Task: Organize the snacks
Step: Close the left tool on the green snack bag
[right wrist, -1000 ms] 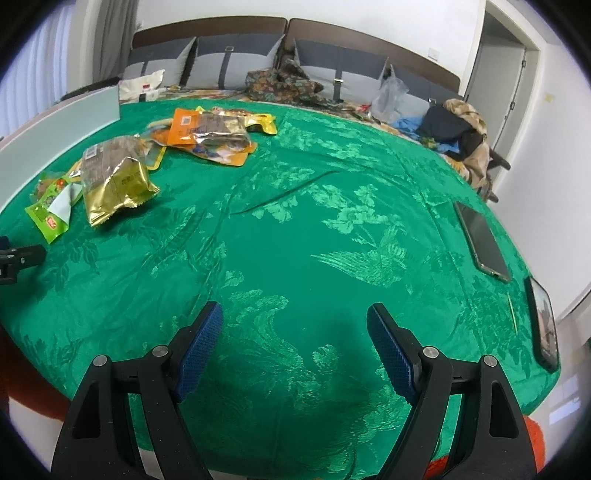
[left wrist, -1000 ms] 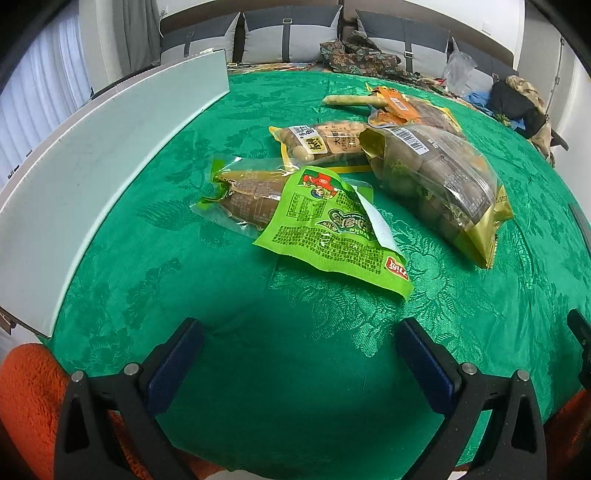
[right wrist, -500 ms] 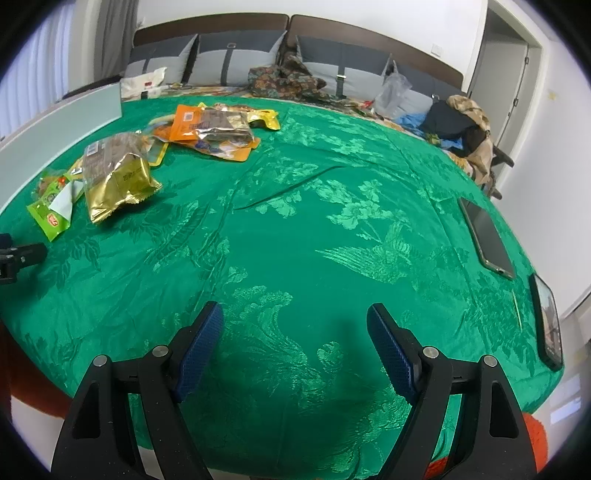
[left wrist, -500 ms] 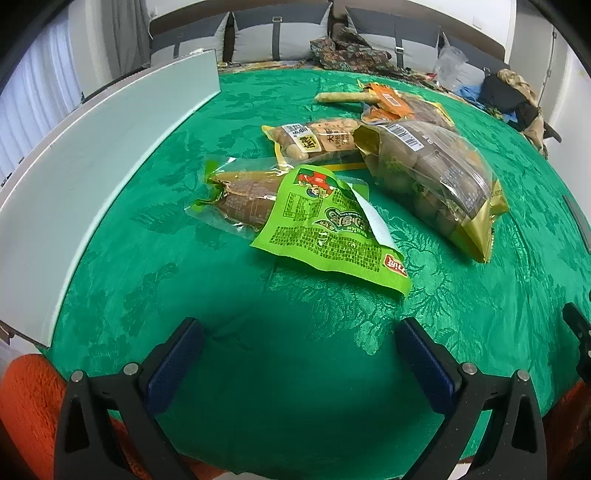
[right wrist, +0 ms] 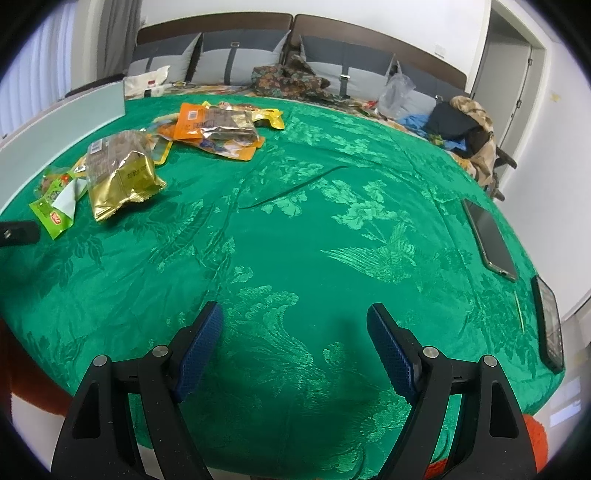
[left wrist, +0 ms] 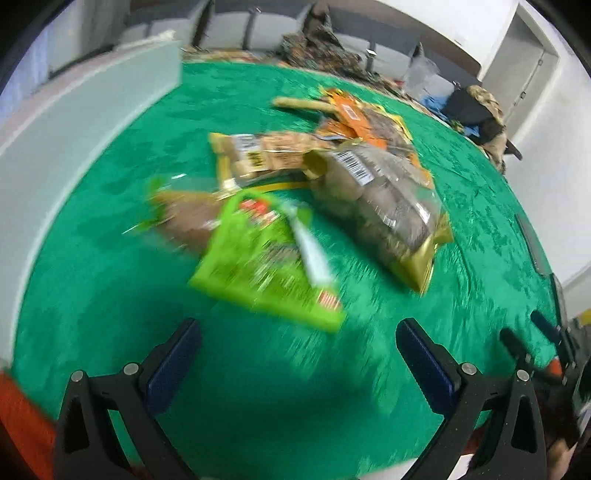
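white walls (right wrist: pixel 424 22), grey-cushioned bench (right wrist: pixel 236 55) behind the green-clothed table (right wrist: pixel 332 229), doorway (right wrist: pixel 506 74) at right

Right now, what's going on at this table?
A person holds two grippers over a green tablecloth strewn with snack packs. The left gripper is open, aimed at the green pack, which lies just ahead of it, not yet touched. The right gripper is open over bare cloth, holding nothing. The gold bag and orange packs lie loose; nothing looks sorted yet.
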The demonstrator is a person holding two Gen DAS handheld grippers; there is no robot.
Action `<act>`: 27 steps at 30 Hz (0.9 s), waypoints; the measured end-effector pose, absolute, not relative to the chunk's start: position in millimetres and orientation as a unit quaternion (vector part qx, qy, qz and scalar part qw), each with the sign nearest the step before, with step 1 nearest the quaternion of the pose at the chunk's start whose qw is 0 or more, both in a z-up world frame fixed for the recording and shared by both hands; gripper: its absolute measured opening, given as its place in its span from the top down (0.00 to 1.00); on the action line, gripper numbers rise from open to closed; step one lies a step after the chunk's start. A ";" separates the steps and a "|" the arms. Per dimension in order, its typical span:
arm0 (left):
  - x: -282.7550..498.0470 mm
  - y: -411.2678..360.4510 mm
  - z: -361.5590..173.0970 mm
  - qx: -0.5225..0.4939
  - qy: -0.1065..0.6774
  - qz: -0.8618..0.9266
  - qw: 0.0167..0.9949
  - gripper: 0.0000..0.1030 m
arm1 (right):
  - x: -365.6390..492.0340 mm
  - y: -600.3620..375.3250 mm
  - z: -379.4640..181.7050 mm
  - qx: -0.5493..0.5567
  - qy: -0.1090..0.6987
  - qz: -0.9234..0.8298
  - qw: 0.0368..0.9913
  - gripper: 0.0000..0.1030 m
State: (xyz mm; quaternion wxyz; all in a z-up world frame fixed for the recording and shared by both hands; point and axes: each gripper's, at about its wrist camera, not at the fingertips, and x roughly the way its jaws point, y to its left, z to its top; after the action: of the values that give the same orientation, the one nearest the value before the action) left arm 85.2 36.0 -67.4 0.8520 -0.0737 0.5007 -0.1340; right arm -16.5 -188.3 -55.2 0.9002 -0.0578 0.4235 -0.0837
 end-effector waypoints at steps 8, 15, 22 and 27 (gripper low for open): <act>168.0 -10.1 -43.3 -0.095 0.499 -0.163 0.846 0.00 | -20.2 -187.5 -50.5 -0.063 0.419 -0.082 0.902 0.19; 115.3 46.7 -42.7 -0.079 0.481 -0.131 0.863 0.00 | -20.4 -208.3 -46.8 -0.017 0.417 -0.100 0.903 0.19; 85.7 100.3 -68.7 -0.086 0.492 -0.087 0.862 0.00 | -11.2 -208.2 -59.6 0.011 0.441 -0.078 0.894 0.19; 87.6 87.5 -69.9 -0.075 0.486 -0.106 0.864 0.00 | -16.1 -195.8 -60.4 -0.011 0.444 -0.068 0.893 0.19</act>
State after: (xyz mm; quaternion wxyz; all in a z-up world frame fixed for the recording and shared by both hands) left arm 87.6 87.5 -69.9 0.8640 -0.0746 0.4865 -0.1061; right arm -16.1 -195.8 -60.4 0.8932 -0.0107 0.4443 -0.0678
